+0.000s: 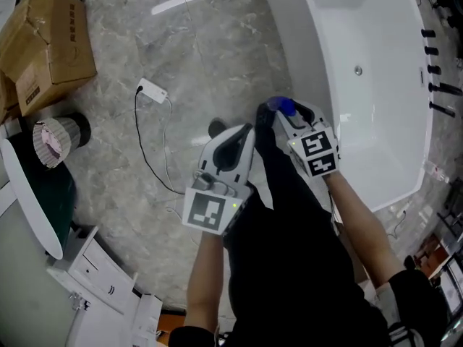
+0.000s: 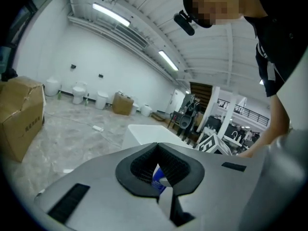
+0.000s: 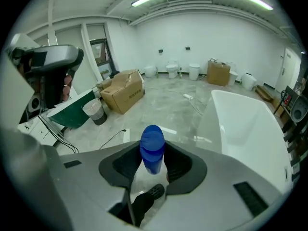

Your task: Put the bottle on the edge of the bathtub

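My right gripper (image 1: 284, 116) is shut on a clear bottle (image 3: 152, 163) with a rounded blue cap (image 1: 283, 107). It holds the bottle upright above the floor, just left of the white bathtub's near rim (image 1: 300, 56). In the right gripper view the bottle stands between the dark pads (image 3: 180, 165), with the tub (image 3: 231, 124) ahead to the right. My left gripper (image 1: 242, 134) hovers beside it, to the left and a little lower. Its jaws meet, and only a sliver of the bottle's blue label (image 2: 158, 177) shows through the gap in the pads.
A cardboard box (image 1: 47, 42) lies at the far left. A white plug block (image 1: 153, 90) with a black cable lies on the marble floor. A lined bin (image 1: 56, 137), a green-topped table (image 1: 29, 194) and a white cabinet (image 1: 94, 270) stand at the left. Black fittings (image 1: 436, 71) line the tub's far side.
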`<action>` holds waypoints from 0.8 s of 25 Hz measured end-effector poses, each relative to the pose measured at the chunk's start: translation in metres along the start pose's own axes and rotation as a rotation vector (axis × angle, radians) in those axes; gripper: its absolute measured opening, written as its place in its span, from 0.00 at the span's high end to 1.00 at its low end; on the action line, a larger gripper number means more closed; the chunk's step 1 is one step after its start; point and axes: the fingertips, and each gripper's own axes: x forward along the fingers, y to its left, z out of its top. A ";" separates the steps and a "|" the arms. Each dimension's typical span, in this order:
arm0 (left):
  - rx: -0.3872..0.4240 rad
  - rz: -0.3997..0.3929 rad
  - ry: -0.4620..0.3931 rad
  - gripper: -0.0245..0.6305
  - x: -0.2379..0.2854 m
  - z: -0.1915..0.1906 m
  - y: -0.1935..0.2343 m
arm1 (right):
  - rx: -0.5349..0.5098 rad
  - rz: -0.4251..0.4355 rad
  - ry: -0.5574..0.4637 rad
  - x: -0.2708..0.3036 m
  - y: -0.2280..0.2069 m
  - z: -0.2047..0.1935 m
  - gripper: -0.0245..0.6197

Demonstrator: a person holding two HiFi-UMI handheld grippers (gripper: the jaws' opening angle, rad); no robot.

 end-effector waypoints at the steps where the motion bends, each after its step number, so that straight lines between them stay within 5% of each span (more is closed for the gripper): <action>1: -0.004 0.009 0.003 0.95 0.005 -0.002 0.007 | 0.004 0.001 0.016 0.010 -0.004 -0.002 0.74; 13: -0.039 -0.059 0.065 0.95 0.073 -0.083 0.078 | 0.002 -0.006 0.168 0.140 -0.043 -0.071 0.74; 20: -0.091 -0.034 0.096 0.95 0.115 -0.136 0.128 | 0.022 -0.026 0.239 0.215 -0.072 -0.125 0.74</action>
